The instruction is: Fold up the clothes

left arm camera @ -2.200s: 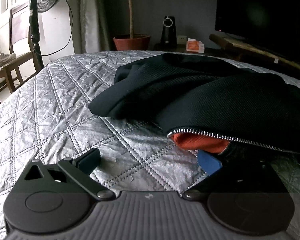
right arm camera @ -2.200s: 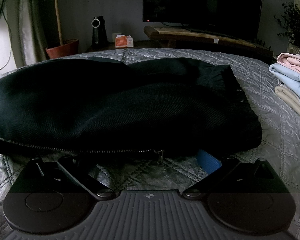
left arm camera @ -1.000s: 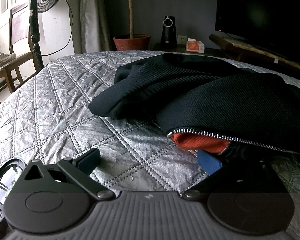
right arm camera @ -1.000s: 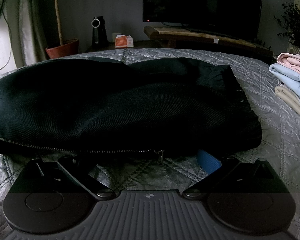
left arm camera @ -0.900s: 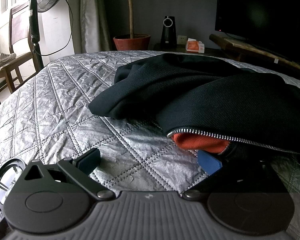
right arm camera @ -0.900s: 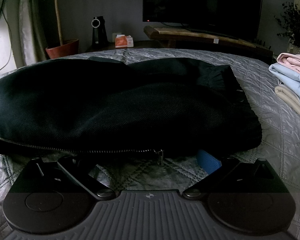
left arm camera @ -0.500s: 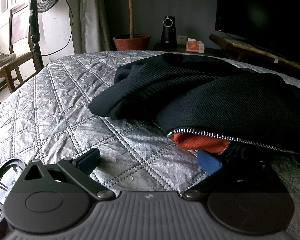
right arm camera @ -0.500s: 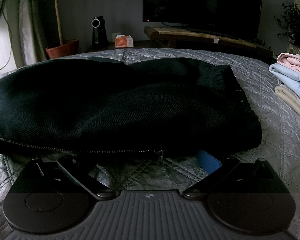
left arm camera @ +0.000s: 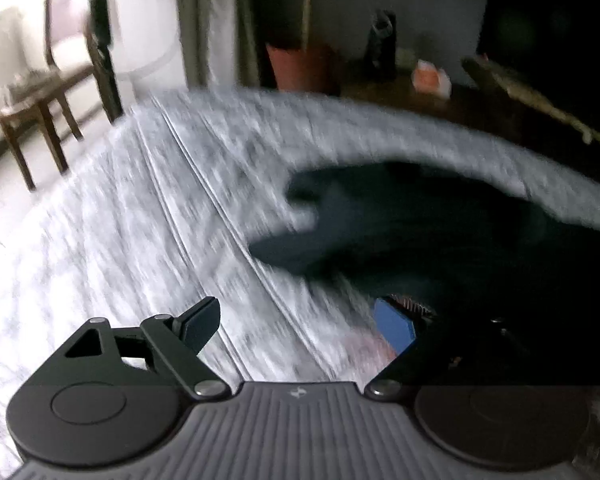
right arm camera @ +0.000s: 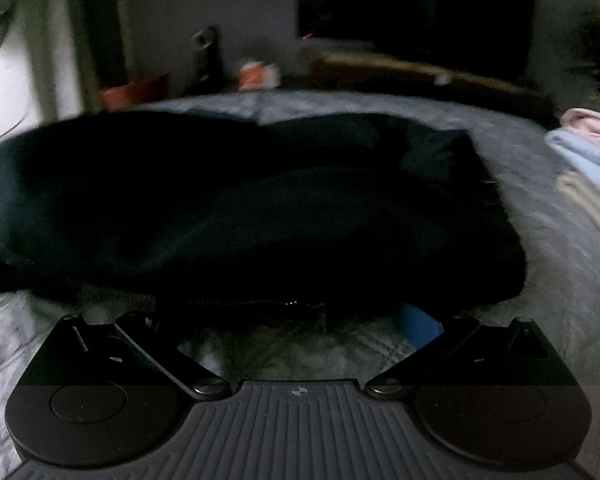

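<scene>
A black zip jacket (left arm camera: 440, 232) with an orange lining lies bunched on the grey quilted bed (left arm camera: 140, 208). My left gripper (left arm camera: 300, 320) is open above the bed at the jacket's left end; its blue right pad (left arm camera: 394, 326) is at the jacket's edge. In the right wrist view the jacket (right arm camera: 240, 208) fills the middle. My right gripper (right arm camera: 284, 328) is open at its near zipper edge (right arm camera: 240, 302), with the blue right pad (right arm camera: 420, 328) against the cloth and the left finger hidden in shadow. Both views are motion-blurred.
A stack of folded pink, blue and cream clothes (right arm camera: 588, 160) lies on the bed at the right. Beyond the bed stand a potted plant (left arm camera: 300, 64), a wooden chair (left arm camera: 48, 96), a fan and a dark TV on a low wooden stand (right arm camera: 420, 68).
Both grippers were still until now. The left view has risen and tilted down, so the jacket sits lower and farther right. The right view has shifted slightly. Both stay open.
</scene>
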The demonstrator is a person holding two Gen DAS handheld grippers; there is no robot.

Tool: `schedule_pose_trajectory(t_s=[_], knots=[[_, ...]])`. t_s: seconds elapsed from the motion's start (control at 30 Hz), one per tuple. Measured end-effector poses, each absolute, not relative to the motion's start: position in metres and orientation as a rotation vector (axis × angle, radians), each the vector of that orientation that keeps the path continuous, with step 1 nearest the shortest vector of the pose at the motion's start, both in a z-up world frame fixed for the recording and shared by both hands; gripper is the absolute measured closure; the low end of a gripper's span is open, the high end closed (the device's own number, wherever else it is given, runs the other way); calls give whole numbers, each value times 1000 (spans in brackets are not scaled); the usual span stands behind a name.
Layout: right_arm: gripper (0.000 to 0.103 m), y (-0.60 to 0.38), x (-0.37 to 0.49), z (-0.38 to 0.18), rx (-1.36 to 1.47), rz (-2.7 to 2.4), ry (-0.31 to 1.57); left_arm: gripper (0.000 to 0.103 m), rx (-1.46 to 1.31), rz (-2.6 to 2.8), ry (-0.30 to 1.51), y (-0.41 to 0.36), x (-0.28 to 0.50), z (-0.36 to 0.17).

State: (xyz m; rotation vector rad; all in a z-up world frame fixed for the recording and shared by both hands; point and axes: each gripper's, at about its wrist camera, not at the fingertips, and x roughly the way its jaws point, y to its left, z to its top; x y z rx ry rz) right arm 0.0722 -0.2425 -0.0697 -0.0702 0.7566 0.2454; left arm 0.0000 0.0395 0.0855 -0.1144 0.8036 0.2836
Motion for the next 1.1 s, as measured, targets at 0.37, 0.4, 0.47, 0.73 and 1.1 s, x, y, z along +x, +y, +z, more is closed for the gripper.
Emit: schedule_pose_trajectory(t_s=[0.37, 0.4, 0.47, 0.73, 1.1], knots=[[3, -232, 21, -3, -454, 458, 709, 4, -192, 185, 745, 84, 0, 151], [3, -227, 11, 4, -479, 478, 660, 4, -185, 189, 750, 84, -4, 152], [4, -215, -6, 16, -493, 544, 597, 5, -169, 199, 759, 85, -13, 154], [3, -177, -33, 34, -470, 639, 397, 5, -115, 212, 819, 88, -16, 153], [69, -114, -11, 4, -652, 630, 461, 2, 5, 99, 898, 64, -19, 148]])
